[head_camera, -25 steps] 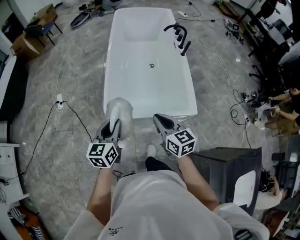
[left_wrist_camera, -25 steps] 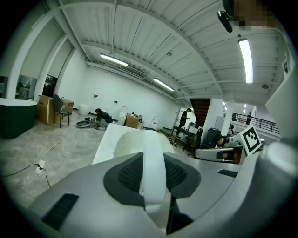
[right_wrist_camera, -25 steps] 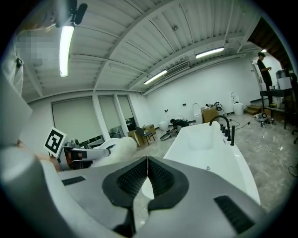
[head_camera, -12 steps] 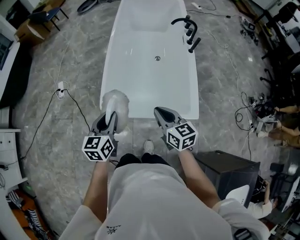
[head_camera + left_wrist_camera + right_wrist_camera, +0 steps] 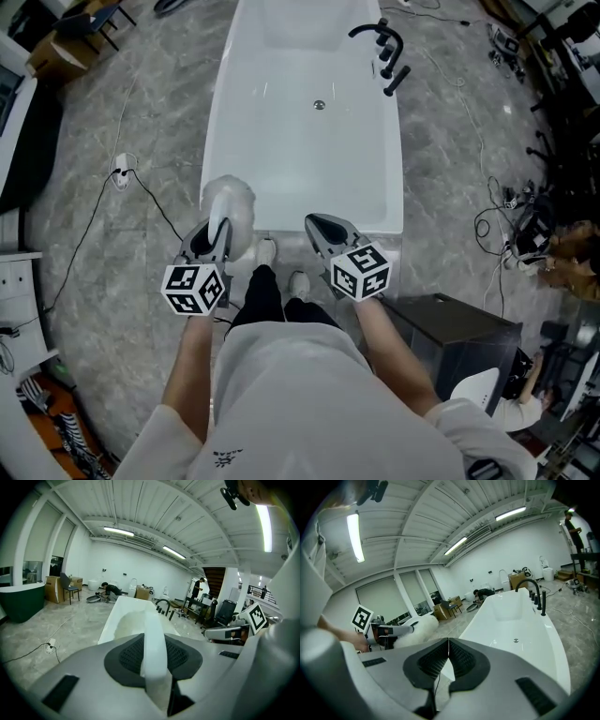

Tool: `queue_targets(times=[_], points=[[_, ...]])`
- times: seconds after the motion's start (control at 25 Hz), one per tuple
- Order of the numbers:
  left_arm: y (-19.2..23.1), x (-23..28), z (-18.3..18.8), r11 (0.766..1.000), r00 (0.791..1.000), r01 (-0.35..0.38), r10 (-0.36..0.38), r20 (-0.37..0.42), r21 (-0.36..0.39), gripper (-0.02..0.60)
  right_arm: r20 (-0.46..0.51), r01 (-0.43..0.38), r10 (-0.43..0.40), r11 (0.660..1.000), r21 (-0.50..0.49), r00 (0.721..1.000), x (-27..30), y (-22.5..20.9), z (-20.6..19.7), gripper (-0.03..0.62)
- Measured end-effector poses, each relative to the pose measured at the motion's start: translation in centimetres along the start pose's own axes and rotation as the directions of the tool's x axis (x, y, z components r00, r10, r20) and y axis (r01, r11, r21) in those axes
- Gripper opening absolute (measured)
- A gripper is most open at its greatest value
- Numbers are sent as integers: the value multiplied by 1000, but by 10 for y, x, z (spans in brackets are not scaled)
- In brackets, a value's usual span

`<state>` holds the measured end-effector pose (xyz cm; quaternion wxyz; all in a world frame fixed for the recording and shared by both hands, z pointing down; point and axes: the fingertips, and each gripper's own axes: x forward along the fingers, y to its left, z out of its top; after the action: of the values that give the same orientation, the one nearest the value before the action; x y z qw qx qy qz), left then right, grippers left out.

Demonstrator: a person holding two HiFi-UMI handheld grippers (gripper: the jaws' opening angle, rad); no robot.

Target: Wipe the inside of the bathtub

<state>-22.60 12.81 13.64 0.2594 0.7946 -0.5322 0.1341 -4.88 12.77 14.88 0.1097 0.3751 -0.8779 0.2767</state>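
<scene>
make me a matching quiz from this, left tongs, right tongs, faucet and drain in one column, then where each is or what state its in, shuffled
Column one:
1. left tongs
2. right tongs
3. black faucet
4. drain

Column two:
a. in the floor of the white bathtub
b. shut, nothing between them
c. standing on the bathtub rim, on the right in the head view
d. shut on a fluffy white duster

Pairs: 1-d, 2-b, 3-c, 4-a
</scene>
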Motion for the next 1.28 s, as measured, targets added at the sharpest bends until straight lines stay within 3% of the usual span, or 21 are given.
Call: queue_targets(times=[0.24, 0.56, 0.8, 1.28], points=[[34, 24, -20, 1000, 997, 2, -5, -83, -27, 97, -86, -27, 26, 1000, -11, 996, 31, 11, -18, 18], [88, 70, -48, 999, 979, 13, -20, -203, -37, 97, -160, 31, -26, 999, 27, 987, 69, -6, -38, 18], [112, 110, -78, 999, 948, 52, -50, -314, -3, 97, -221, 37, -27, 998, 42, 975, 102, -19, -60, 18], [150, 161, -137, 996, 870, 77, -89, -486, -45, 97, -304, 67, -42, 995, 73, 952, 162, -35, -90, 18]])
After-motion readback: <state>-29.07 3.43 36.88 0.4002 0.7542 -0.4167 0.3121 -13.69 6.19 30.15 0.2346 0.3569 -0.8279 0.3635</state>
